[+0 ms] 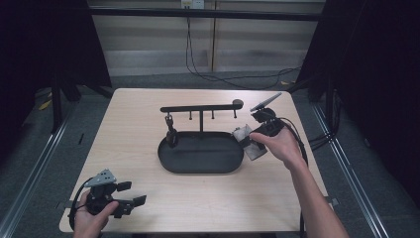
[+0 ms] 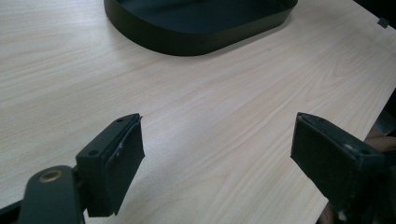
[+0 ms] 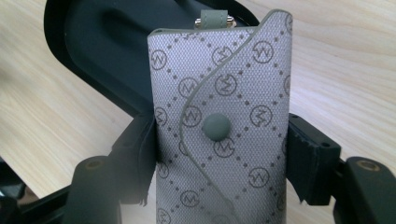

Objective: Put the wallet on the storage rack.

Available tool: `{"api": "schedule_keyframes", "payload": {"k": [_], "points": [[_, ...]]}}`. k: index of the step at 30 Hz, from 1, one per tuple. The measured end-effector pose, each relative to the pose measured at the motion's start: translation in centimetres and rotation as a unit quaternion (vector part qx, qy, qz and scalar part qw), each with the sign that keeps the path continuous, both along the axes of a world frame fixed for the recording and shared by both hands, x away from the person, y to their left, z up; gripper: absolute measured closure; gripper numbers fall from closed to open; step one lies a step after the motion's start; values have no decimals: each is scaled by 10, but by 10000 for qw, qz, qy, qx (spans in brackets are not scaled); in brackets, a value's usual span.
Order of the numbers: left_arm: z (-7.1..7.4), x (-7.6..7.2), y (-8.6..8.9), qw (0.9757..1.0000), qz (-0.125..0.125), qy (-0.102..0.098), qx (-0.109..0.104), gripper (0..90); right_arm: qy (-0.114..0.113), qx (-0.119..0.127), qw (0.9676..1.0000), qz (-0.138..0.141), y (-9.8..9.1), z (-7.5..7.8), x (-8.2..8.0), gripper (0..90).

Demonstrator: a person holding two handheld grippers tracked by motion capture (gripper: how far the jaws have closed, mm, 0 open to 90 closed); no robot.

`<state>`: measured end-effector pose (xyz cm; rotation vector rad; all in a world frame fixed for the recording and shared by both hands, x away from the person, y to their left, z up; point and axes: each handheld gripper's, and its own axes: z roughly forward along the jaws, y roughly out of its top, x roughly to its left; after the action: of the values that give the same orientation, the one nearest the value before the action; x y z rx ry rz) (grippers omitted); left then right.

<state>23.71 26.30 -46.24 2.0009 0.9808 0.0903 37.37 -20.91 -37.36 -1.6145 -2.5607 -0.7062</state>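
- Nearest the person, the left gripper (image 1: pixel 132 201) rests low at the front left corner of the wooden table (image 1: pixel 129 144), held in the left hand (image 1: pixel 91 218); its jaws stand wide apart with bare tabletop between them.
- Beyond it, in the middle of the table, sits a black oval tray (image 1: pixel 200 154) with a T-shaped hanger stand (image 1: pixel 200 110) rising from its far edge; a small dark key holder (image 1: pixel 171 133) hangs from one of its hooks over the tray's left end.
- At the tray's right end, the right hand (image 1: pixel 280 144) holds the right gripper (image 3: pixel 219 154), whose pads are clamped on the two sides of a grey monogram-patterned key pouch (image 3: pixel 223 135) with a round snap button, its strap end pointing toward the tray rim.
- Farthest off, cables (image 1: pixel 213 74) trail over the floor beyond the table.
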Motion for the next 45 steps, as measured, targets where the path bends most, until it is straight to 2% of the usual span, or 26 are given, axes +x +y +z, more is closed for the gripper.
{"api": "schedule_keyframes", "payload": {"k": [8, 12, 16, 18, 29, 36, 42, 45], "points": [[0, 0, 0, 10000, 1, 0, 9, 169, 43, 239, 9995, -188, 11, -20, 3, 338], [0, 0, 0, 10000, -15, 13, 19, 169, -7, 413, 9986, -322, 15, -28, 5, 338], [0, 0, 0, 10000, -3, 12, 14, 169, -41, 444, 9983, -377, 19, -37, 6, 338], [0, 0, 0, 10000, 30, 20, -25, 168, -75, 558, 9974, -456, 20, -42, 7, 338], [-1, 0, 0, 10000, 0, 35, -6, 166, -215, 840, 9934, -754, 24, -61, 13, 338], [-1, 0, 0, 10000, -14, 47, -19, 166, -112, 839, 9927, -858, 33, -72, 17, 337], [-2, 1, -1, 10000, 4, 98, 6, 166, -154, 782, 9938, -771, 38, -78, 19, 337], [-2, 1, 0, 10000, 21, 93, -1, 165, -83, 778, 9938, -796, 40, -82, 20, 336]]}}
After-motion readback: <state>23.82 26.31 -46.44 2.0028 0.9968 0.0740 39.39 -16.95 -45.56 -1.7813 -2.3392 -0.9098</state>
